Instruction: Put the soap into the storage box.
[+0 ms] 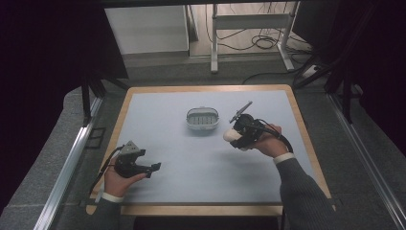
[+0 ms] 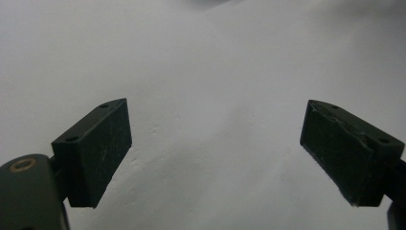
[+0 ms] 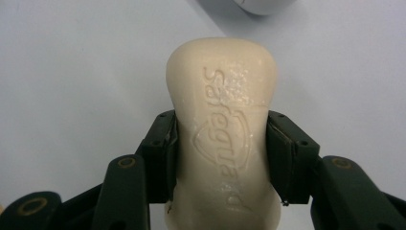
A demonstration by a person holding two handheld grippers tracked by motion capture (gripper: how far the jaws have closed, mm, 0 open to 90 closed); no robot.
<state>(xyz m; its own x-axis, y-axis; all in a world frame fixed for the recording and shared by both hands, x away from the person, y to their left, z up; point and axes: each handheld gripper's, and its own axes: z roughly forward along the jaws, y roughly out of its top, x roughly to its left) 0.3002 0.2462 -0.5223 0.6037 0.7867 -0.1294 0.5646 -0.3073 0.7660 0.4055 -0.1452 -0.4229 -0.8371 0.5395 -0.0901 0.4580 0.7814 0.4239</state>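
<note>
A cream soap bar (image 3: pixel 222 129) with embossed lettering sits between the jaws of my right gripper (image 3: pixel 220 153), which is shut on its narrow waist. From above, the soap bar (image 1: pixel 231 136) and right gripper (image 1: pixel 238 138) hover right of centre, just in front and to the right of a white soap dish (image 1: pixel 202 119) with a slotted floor. My left gripper (image 1: pixel 154 168) rests near the table's front left, open, its pads (image 2: pixel 98 148) wide apart over bare surface with nothing between them.
The pale blue mat (image 1: pixel 191 163) covers a wood-edged table (image 1: pixel 201 210). Black frame posts (image 1: pixel 86 100) stand at the left, and cables (image 1: pixel 261 43) lie on the floor behind. The soap dish's rim (image 3: pixel 261 5) peeks in at the top of the right gripper view.
</note>
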